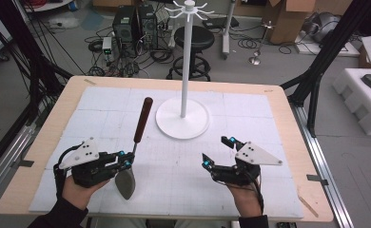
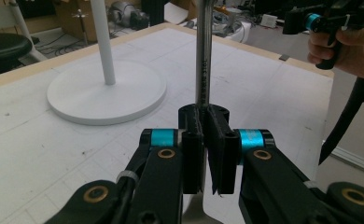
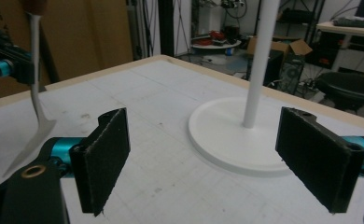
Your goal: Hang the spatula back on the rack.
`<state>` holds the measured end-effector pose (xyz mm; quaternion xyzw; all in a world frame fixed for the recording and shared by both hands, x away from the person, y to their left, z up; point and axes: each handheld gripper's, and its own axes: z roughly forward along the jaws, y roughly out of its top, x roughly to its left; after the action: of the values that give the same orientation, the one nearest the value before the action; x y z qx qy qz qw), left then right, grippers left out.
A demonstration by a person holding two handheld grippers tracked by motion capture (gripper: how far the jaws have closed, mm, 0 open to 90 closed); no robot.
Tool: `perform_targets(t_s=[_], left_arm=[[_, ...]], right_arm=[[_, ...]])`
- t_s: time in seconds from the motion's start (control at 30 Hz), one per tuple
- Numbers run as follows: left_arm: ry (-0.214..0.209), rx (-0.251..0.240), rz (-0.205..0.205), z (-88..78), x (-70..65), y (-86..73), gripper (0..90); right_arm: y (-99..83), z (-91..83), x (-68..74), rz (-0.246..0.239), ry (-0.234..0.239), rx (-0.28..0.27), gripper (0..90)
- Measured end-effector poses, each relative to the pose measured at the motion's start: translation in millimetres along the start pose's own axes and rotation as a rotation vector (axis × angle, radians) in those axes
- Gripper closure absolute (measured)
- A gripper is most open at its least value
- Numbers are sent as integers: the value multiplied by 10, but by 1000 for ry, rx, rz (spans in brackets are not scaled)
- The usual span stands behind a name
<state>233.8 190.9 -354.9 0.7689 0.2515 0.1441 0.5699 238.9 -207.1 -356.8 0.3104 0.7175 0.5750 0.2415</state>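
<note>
Left gripper (image 1: 126, 159) clenched on the spatula's (image 1: 134, 142) thin steel shank, near the table's (image 1: 288, 123) front-left corner: picked up, apparently lifted, brown rounded handle tilted up, flat metal blade down. Hanging on the white stand (image 1: 184, 71), round base, hooked top, probably remains. Right gripper (image 1: 218, 152) released, holding nothing, front-right.

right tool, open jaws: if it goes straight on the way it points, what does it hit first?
Probably the white round stand base: it and its white pole lie dead ahead between the right tool pads. Depth is unclear, so it might skim over the base.
</note>
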Motion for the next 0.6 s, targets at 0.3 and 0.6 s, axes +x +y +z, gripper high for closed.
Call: perform_targets(t_s=[0.3,0.6], left_arm=[[9,-6,25,139,-152,44,841],[8,-29,38,280,-277,101,841]], right_arm=[[272,185,172,-20,109,-28,173],[633,424,377,-39,274,-80,227]])
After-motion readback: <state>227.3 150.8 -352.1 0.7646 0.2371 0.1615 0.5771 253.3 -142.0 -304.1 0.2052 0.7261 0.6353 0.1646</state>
